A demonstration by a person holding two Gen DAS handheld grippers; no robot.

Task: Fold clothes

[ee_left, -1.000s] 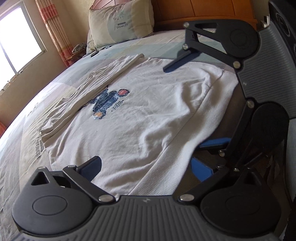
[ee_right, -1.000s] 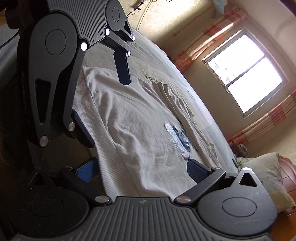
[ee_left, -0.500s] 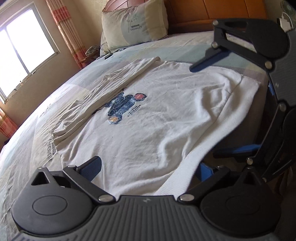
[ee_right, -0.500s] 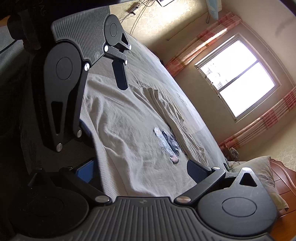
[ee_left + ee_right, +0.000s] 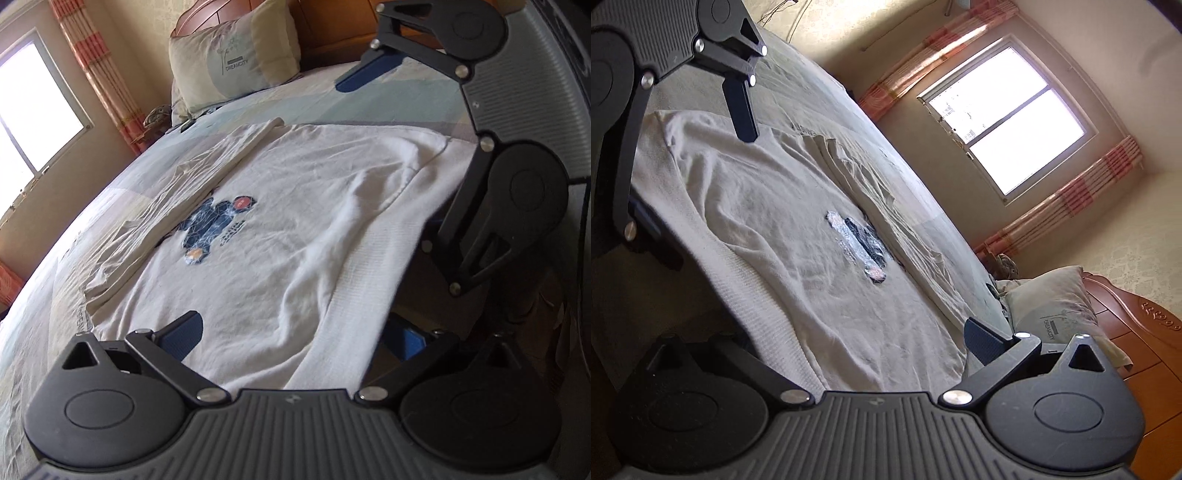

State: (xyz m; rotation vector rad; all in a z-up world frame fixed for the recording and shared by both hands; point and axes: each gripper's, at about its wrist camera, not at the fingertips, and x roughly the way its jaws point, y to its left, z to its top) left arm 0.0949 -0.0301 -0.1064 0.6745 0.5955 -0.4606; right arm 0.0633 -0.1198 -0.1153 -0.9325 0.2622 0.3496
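Observation:
A white T-shirt [image 5: 295, 206] with a blue bear print [image 5: 218, 225] lies flat on the bed, its far side folded inward as a long strip [image 5: 177, 195]. Its ribbed edge [image 5: 354, 310] runs along the near side of the bed. My left gripper [image 5: 295, 336] is open wide across that edge, one finger over the cloth and one below it. My right gripper [image 5: 402, 147] is open too, further along the same edge. In the right wrist view the T-shirt [image 5: 775, 221] fills the middle; the right gripper [image 5: 842, 343] straddles the edge and the left gripper [image 5: 694, 166] stands at upper left.
A pillow [image 5: 236, 62] leans on the wooden headboard [image 5: 332, 26] at the head of the bed [image 5: 388, 99]. A window [image 5: 1008, 114] with striped curtains is on the far wall. Small dark items lie beside the pillow [image 5: 1049, 314].
Both grippers have drawn apart along the shirt's ribbed edge, each sliding outward in the other's view. The shirt lies much as before, and both grippers stay open.

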